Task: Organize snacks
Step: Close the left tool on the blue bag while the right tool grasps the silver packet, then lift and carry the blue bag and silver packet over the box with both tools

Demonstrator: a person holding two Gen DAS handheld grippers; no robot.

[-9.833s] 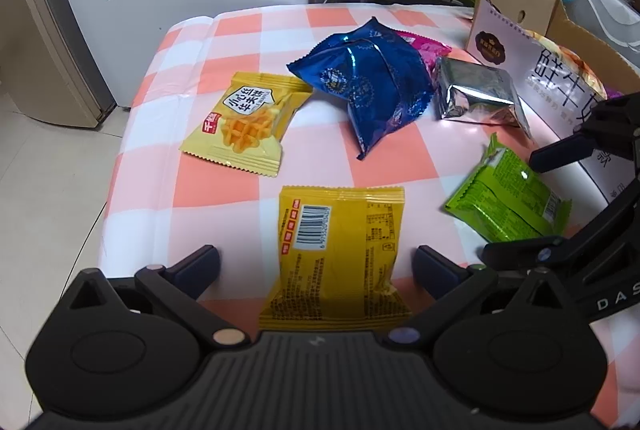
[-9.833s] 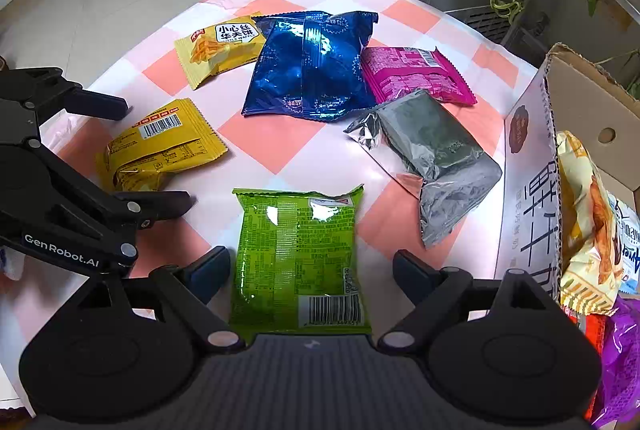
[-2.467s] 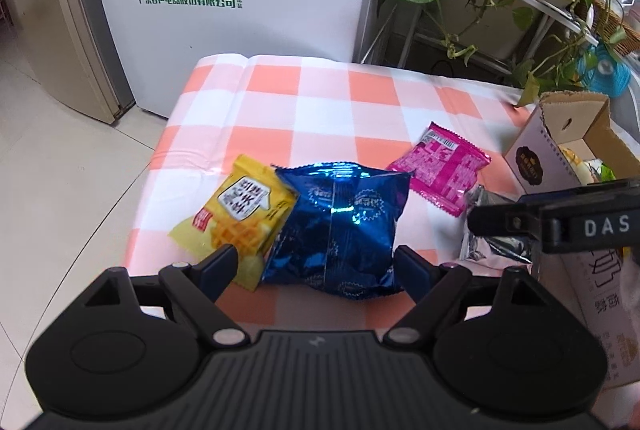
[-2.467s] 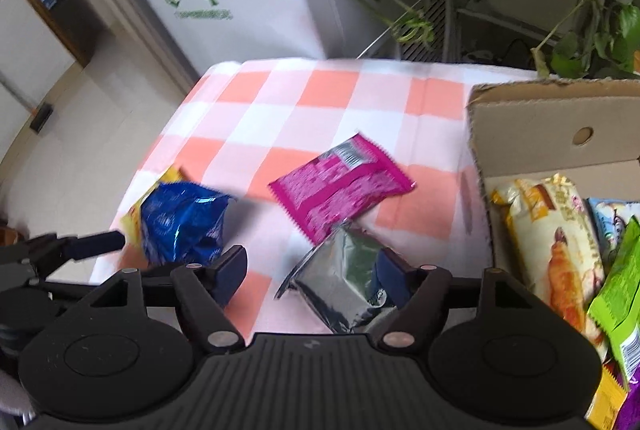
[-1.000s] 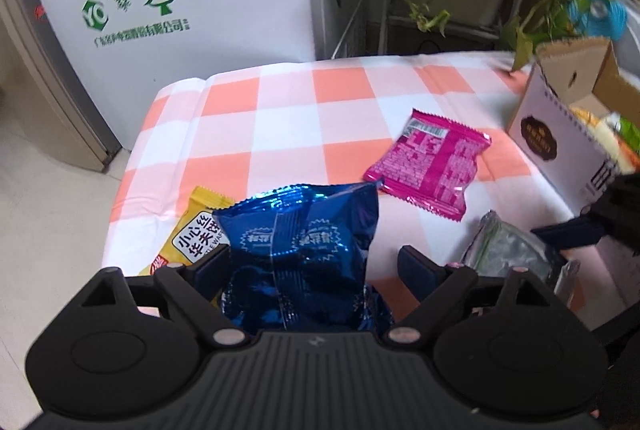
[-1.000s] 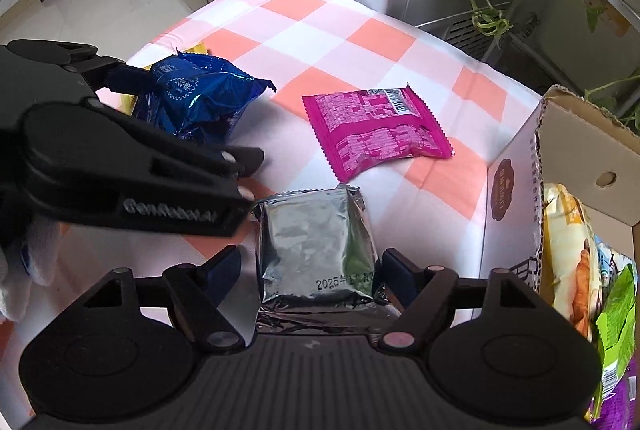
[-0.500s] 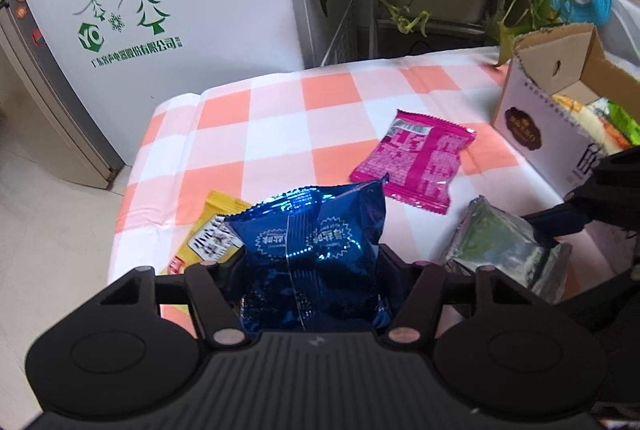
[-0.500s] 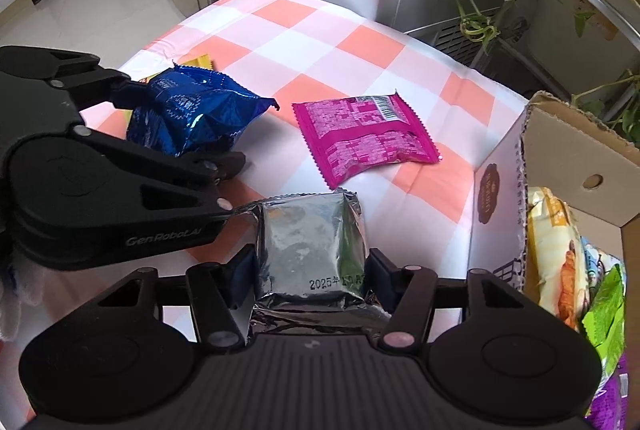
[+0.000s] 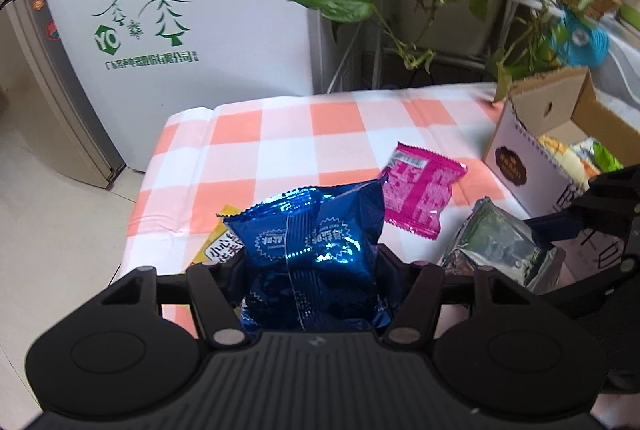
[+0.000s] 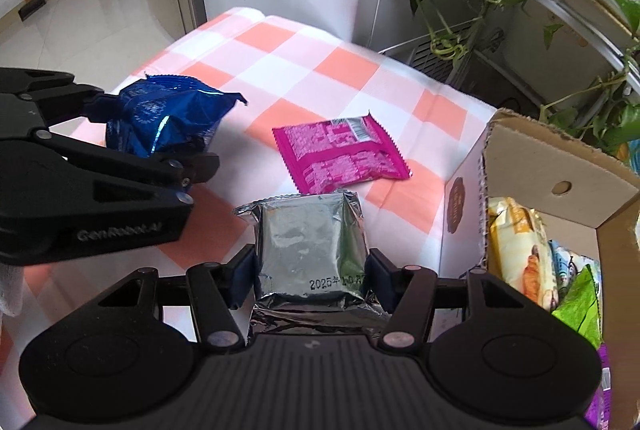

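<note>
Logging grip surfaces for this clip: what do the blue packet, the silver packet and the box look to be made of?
Blue packet: glossy metallised film, judging by sharp glints and crinkles where the left gripper pinches it. Silver packet: unprinted foil-like film with mirror-like creases and a stamped date, clamped in the right gripper. Box: brown corrugated cardboard with a ragged torn edge, outside face printed white.

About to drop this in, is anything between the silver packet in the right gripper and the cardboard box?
Nothing visible: the silver packet is held in the right gripper, and only bare tablecloth lies before the cardboard box.
</note>
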